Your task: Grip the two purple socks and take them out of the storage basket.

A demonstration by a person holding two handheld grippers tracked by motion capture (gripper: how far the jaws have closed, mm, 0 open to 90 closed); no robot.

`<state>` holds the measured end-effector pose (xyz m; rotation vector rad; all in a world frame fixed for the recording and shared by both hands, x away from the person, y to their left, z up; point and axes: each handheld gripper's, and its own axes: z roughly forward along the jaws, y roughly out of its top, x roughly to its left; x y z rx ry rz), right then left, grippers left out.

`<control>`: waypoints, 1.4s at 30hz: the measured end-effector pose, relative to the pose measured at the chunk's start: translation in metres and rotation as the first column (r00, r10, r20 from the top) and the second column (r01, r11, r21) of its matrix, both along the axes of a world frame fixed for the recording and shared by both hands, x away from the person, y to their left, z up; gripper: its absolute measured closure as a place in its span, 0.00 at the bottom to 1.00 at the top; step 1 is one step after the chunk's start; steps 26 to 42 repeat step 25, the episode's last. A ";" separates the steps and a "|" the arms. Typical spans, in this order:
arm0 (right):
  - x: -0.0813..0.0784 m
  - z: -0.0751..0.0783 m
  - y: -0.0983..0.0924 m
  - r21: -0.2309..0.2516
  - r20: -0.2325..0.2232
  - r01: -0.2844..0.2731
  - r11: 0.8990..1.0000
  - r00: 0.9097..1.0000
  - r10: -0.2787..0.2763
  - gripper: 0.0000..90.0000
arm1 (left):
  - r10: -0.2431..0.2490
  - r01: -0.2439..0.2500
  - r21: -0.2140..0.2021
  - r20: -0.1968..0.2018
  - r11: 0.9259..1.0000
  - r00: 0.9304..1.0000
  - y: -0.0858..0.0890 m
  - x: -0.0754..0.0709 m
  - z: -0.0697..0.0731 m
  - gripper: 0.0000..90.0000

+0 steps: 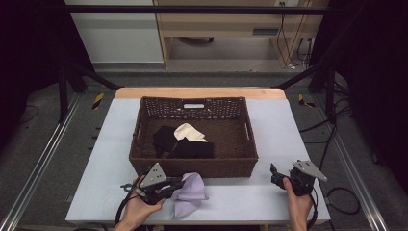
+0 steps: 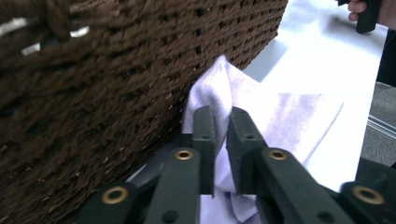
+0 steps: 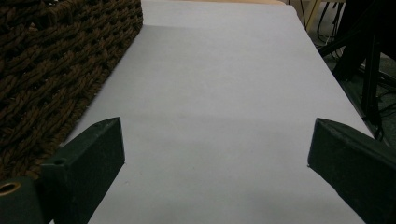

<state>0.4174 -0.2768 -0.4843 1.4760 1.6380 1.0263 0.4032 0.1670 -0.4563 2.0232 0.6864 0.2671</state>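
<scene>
Lilac cloth (image 1: 190, 193) on table (image 1: 250, 197), touching basket (image 1: 192, 166) front wall, not yet in. L gripper (image 2: 221, 140) jaws nearly together with cloth fold between, pinch looks loose. R gripper (image 3: 215, 154) spread wide, idle over bare table. Black and cream clothes (image 1: 185, 141) already in basket. Left: lift cloth, drop inside.

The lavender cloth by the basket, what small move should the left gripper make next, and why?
Probably close the left gripper on the lavender cloth and lift. Its fingers stand slightly apart with a fold of cloth between them, and the cloth lies on the table against the front wall of the wicker basket, where other clothes already lie.
</scene>
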 end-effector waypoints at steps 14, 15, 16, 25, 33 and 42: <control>-0.001 0.000 0.000 0.007 0.003 -0.003 1.000 1.000 0.003 0.05 | 0.091 -0.089 -0.050 0.035 0.995 0.995 0.028 -0.008 0.001 0.52; -0.001 0.000 0.000 0.008 0.002 -0.004 1.000 1.000 0.004 0.05 | 0.101 -0.099 -0.053 0.037 0.994 0.994 0.031 -0.009 0.001 0.52; -0.001 0.000 0.000 0.008 0.002 -0.003 1.000 1.000 0.003 0.05 | 0.112 -0.109 -0.055 0.037 0.992 0.993 0.035 -0.011 0.000 0.51; -0.001 0.000 0.001 0.005 0.000 -0.006 1.000 1.000 0.006 0.05 | 0.190 -0.188 -0.051 0.035 0.981 0.981 0.064 -0.018 -0.008 0.50; -0.001 0.000 0.001 0.005 0.000 -0.006 1.000 1.000 0.006 0.05 | 0.190 -0.188 -0.051 0.035 0.981 0.981 0.064 -0.018 -0.008 0.50; -0.001 0.000 0.001 0.005 0.000 -0.006 1.000 1.000 0.006 0.05 | 0.190 -0.188 -0.051 0.035 0.981 0.981 0.064 -0.018 -0.008 0.50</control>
